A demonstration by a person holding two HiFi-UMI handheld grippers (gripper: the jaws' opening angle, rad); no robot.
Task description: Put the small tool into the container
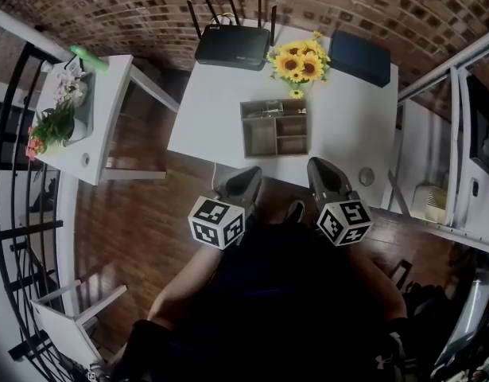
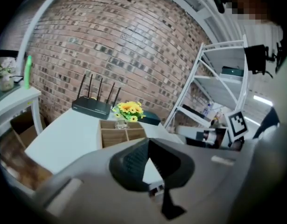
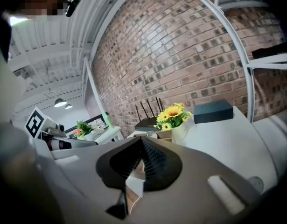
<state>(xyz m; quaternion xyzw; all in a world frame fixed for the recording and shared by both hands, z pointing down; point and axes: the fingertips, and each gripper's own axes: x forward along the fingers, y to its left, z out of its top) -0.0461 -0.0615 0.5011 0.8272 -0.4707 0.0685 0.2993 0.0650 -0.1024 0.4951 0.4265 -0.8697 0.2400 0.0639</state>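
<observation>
While hovering just short of the container (image 1: 244, 134), at the near edge of the white bench (image 1: 204, 126), holds nothing in the left gripper (image 1: 244, 180): jaws clenched, tips meeting, only bare bench showing below them. Same for the right gripper (image 1: 324, 175), near-right of the container: jaws clenched tip to tip, nothing gripped. No contact with the container from either. Marker cube (image 1: 216, 223) on the back of each gripper, further from the container, over the person's dark clothing (image 1: 292, 293). Container: wooden, open-topped, mid-bench, split into one long compartment on its far side and smaller ones on its near side. Few small pale things (image 1: 269, 108) in the far long compartment; too small to pick out the small tool; cannot place it closer than that. Behind the container to the left: black router (image 1: 232, 46), antennas upright. Behind the container to the right, just beside its far corner: sunflowers (image 1: 300, 64) in a vase. Further right of the container, past the flowers: dark flat box (image 1: 359, 56). Well left of the container, apart from the bench: white side table (image 1: 105, 126) with potted plants (image 1: 55, 124) and a green bottle-like thing (image 1: 89, 58). Beyond the container: brick wall (image 2: 110, 45). Right of the container, off the bench: white shelving (image 2: 218, 80). Below the bench: wooden floor (image 1: 133, 221).
</observation>
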